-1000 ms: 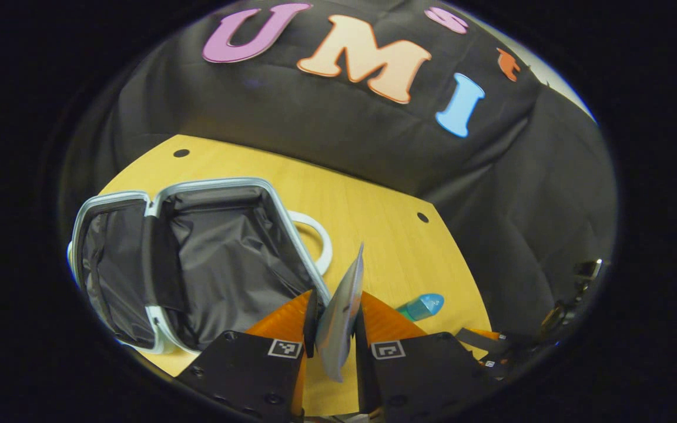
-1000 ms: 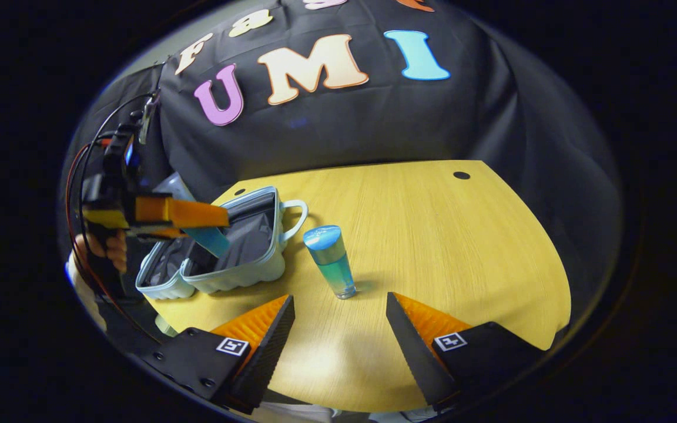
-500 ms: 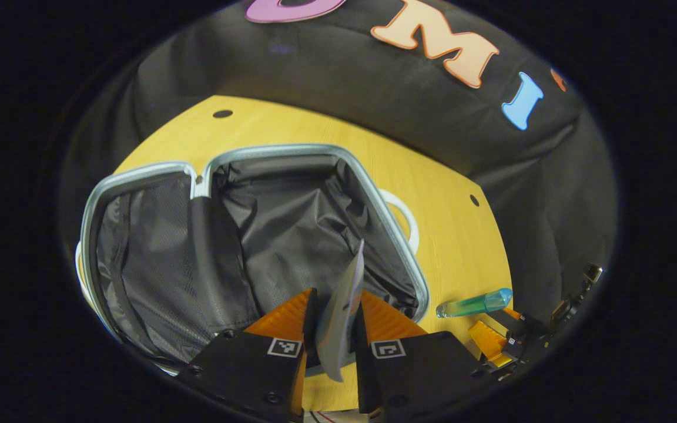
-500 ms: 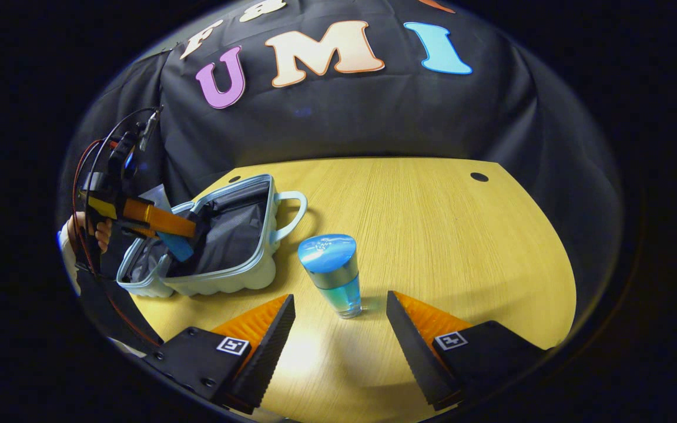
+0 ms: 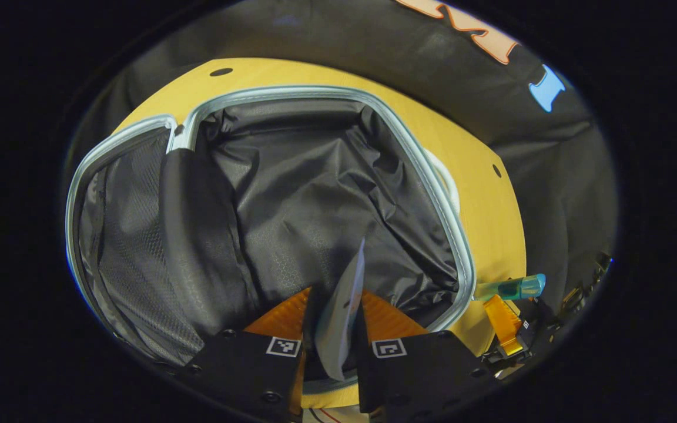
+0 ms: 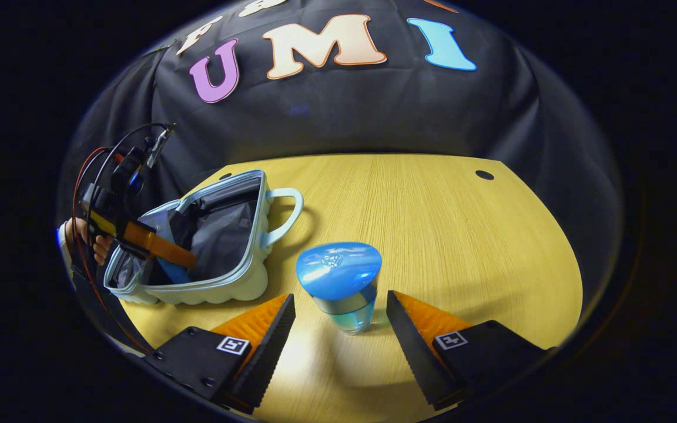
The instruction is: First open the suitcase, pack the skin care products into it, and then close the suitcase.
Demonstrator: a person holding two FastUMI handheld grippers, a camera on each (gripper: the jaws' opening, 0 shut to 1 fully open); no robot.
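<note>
On a wooden table (image 6: 432,223) lies the open suitcase (image 5: 315,194), its ribbed shell lined with black fabric. Over it, the left gripper (image 5: 334,329) clamps a thin flat sachet (image 5: 343,311), edge-on. The right gripper (image 6: 338,329), fingers spread, flanks the upright blue-capped bottle (image 6: 341,285).

The suitcase (image 6: 209,247) lies open on the table (image 6: 432,223), toward its left side in the right gripper view, handle (image 6: 284,212) pointing toward the table's middle. Right of it, apart from it, the bottle (image 6: 341,285) stands upright, between the right gripper (image 6: 340,320) fingers. Over at the case, the left gripper (image 5: 334,320) hangs above the open compartment, a flat sachet (image 5: 341,320) between its fingers. Behind the table hangs the booth wall (image 6: 338,111).
</note>
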